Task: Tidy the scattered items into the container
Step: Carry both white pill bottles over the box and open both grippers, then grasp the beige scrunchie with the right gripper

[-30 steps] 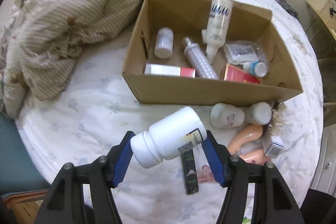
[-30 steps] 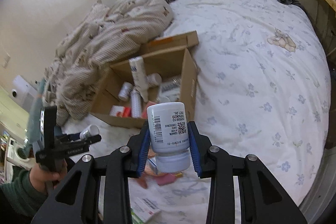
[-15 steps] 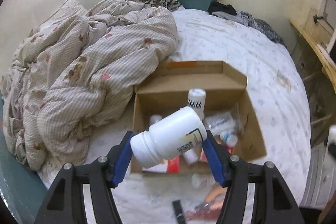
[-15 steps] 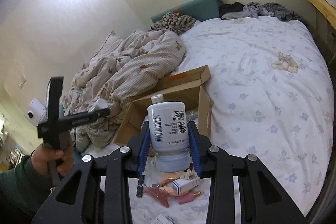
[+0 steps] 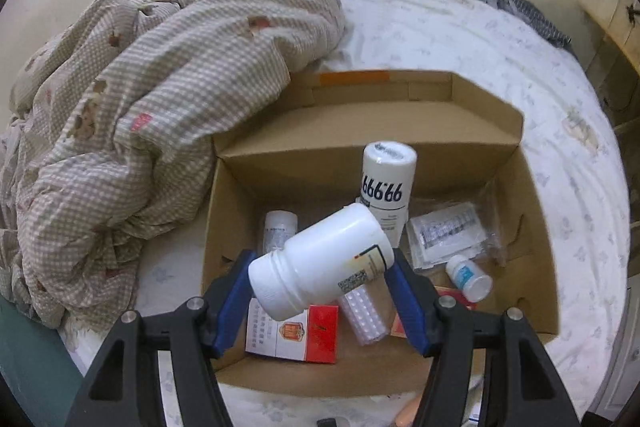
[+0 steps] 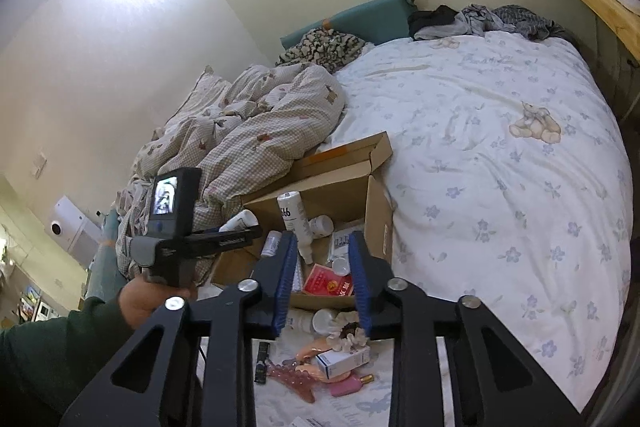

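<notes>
An open cardboard box [image 5: 536, 227] sits on the bed and holds a tall white bottle [image 5: 386, 187], a red and white packet [image 5: 296, 333], a plastic bag [image 5: 448, 235] and a small blue-labelled bottle [image 5: 468, 277]. My left gripper [image 5: 322, 279] is shut on a white pill bottle [image 5: 332, 251], held tilted above the box's near left part. My right gripper [image 6: 322, 267] stands open and empty, pointing at the box [image 6: 378, 215] from the near side. On the sheet in front lie a small white carton [image 6: 344, 359], pink items [image 6: 296, 379], a black stick [image 6: 262, 363] and white bottles [image 6: 316, 321].
A crumpled checked quilt [image 5: 140, 107] presses against the box's left side. A person's hand and green sleeve [image 6: 132, 303] hold the left gripper. Open floral sheet [image 6: 500, 187] lies to the right of the box. Clothes [image 6: 480, 19] are piled at the bed's head.
The grey-white bottle is gone from between my right gripper's fingers. My left gripper has carried the white pill bottle from the sheet to above the box.
</notes>
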Action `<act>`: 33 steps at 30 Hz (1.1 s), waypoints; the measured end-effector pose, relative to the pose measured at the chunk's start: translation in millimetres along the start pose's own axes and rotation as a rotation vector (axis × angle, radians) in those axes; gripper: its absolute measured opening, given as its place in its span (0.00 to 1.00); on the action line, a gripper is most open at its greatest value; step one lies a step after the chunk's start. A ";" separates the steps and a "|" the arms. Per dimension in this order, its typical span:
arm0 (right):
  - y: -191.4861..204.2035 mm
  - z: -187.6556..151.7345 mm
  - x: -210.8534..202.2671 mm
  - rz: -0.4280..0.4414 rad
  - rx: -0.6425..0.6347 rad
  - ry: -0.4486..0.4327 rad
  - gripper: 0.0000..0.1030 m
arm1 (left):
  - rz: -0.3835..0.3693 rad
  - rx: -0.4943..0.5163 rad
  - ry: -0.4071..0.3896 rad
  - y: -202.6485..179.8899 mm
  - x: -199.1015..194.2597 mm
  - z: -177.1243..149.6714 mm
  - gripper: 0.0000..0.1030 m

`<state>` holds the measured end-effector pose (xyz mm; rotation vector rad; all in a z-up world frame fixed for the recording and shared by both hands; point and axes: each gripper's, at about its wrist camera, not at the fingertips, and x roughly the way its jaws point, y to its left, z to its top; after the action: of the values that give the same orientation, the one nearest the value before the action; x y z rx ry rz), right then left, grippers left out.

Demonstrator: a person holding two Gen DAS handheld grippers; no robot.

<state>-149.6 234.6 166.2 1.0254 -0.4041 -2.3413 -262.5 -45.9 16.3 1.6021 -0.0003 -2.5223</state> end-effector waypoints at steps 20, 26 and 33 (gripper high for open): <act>-80.6 -59.2 119.0 -0.140 0.191 0.447 0.42 | -0.054 -0.033 0.127 13.6 34.9 -19.1 0.64; -39.5 -81.7 145.1 -0.045 0.030 0.560 0.42 | -0.144 -0.030 0.089 27.4 9.8 -37.4 0.65; -10.9 -107.3 162.9 -0.055 -0.108 0.553 0.45 | -0.234 -0.081 0.053 46.3 -6.8 -39.8 0.73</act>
<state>-164.8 141.5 -4.9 1.5734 -0.0347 -1.9834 -217.9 -87.5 9.1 1.7271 0.3092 -2.6079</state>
